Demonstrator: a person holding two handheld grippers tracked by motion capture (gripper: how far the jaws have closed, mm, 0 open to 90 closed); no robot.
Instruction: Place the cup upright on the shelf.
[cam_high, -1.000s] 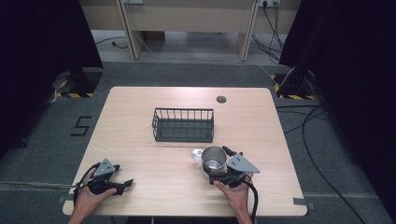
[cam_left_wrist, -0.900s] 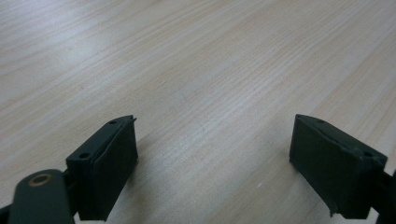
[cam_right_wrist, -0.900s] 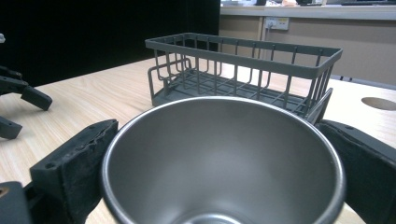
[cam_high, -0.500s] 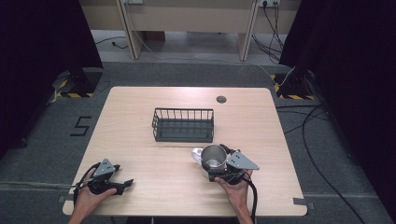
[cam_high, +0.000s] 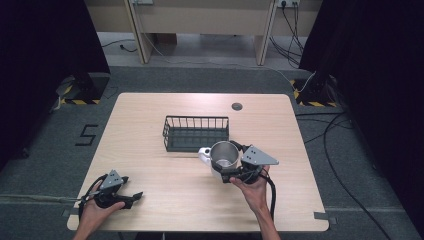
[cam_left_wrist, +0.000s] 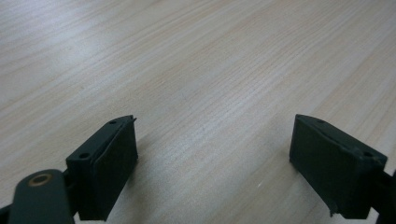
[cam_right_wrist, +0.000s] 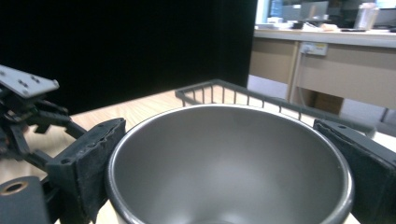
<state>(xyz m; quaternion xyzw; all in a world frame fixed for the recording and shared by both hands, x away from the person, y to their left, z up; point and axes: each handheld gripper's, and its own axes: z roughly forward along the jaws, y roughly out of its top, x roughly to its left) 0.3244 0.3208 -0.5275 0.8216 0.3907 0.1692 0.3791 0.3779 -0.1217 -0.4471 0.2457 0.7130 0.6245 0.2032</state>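
Note:
A steel mug (cam_high: 223, 150) with a white handle hangs just above the table, in front of the black wire basket (cam_high: 196, 134). My right gripper (cam_high: 225, 169) is shut on it; its jaws have just been closing and now press the rim from both sides. In the right gripper view the mug's bowl (cam_right_wrist: 224, 158) sits between the pads of that gripper (cam_right_wrist: 222, 135), with the basket (cam_right_wrist: 261, 100) behind it. My left gripper (cam_high: 131, 199) rests at the table's front left, open. Nothing lies between the wide-apart jaws of the left gripper (cam_left_wrist: 215, 140), just bare wood.
The light wood table (cam_high: 150, 165) has a round black grommet (cam_high: 237, 106) at its far edge. Cables lie on the grey floor at right. Desks stand beyond the table.
The right gripper has risen off the table with the mug and drifted slightly toward the basket. The left gripper has stayed in place.

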